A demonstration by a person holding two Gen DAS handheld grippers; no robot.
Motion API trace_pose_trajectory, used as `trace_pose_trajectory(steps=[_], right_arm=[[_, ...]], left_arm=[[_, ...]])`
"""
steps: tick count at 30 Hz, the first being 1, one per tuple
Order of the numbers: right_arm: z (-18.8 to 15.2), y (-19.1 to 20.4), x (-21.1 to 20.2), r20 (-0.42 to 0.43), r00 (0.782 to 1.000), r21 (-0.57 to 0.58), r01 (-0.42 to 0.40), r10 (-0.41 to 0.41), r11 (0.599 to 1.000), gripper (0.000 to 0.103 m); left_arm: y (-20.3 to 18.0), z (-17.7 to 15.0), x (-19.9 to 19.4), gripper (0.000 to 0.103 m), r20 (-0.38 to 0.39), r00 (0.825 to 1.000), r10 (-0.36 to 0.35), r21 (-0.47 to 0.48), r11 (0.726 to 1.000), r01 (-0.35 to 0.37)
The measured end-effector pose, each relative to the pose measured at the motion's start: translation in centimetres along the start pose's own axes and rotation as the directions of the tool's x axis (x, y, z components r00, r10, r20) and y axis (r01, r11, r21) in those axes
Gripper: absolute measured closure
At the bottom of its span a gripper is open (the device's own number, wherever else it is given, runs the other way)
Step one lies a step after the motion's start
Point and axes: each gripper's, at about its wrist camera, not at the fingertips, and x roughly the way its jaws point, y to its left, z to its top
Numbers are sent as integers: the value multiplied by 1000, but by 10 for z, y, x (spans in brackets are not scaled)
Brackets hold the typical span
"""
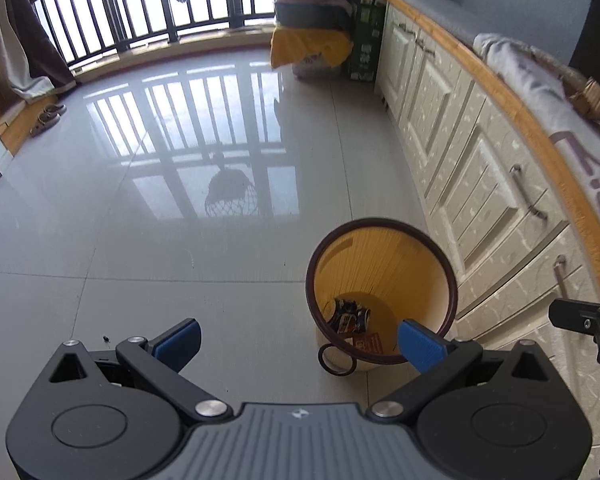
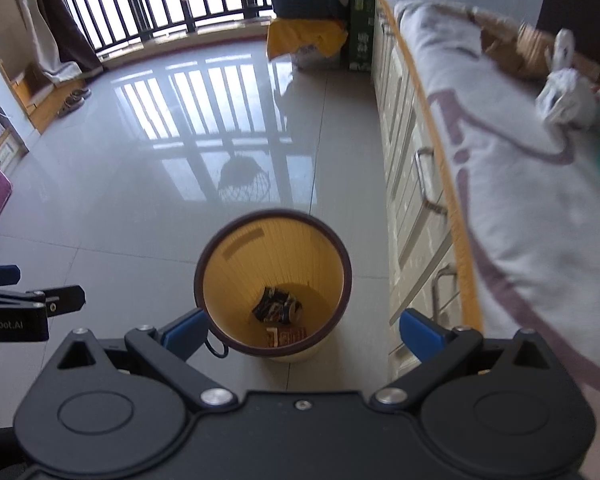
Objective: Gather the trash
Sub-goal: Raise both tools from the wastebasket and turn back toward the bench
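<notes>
Both grippers gape wide, empty: left gripper (image 1: 298,340) has the yellow bin (image 1: 384,240) at one o'clock, right gripper (image 2: 302,334) at twelve. A crushed can (image 2: 278,306) and red wrapper (image 2: 288,336) lie inside. Likely between drops; next, reach the crumpled white trash (image 2: 562,96) at two o'clock on the cloth-covered counter (image 2: 500,184).
</notes>
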Motion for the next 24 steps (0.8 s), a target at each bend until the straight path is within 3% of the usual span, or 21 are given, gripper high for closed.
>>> trace_pose_trajectory(steps=[12,24], right_arm=[[-15,-7,-64,114,993,8,22,-22,1000,0],[-55,-36,-119,248,964,82,81,-100,993,0]], left_arm=[[-16,-7,-59,0,136,990,-30,31,999,26],[-56,-22,-111,0,317,937,-145,87,988,124]])
